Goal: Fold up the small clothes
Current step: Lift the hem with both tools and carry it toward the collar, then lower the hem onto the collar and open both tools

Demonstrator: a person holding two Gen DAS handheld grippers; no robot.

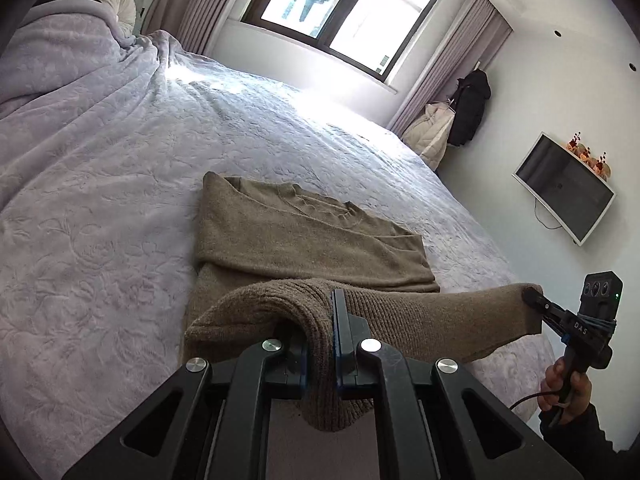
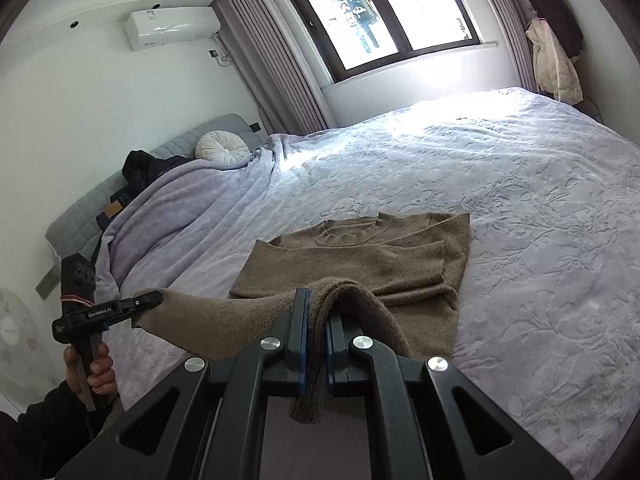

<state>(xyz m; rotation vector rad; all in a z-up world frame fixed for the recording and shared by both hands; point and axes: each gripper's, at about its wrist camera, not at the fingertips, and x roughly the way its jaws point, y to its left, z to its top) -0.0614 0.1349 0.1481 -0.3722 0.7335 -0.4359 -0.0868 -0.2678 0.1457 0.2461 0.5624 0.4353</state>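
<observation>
- A brown knitted sweater [image 1: 304,240] is spread on the lilac bedspread [image 1: 100,200], its collar at the far end and sleeves folded in.
- The near ribbed hem is held raised: the left gripper [image 1: 322,344] is clenched on one corner, the right gripper [image 2: 316,336] on the other.
- The knit is judged soft, limp and light; sagging between the grips is likely, so the hem corners are the proper hold.

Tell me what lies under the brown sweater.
The brown sweater lies on the lavender bedspread, its sleeves folded across its chest. The left gripper and right gripper lift its hem. Whatever lies beneath the flat part is covered.
</observation>
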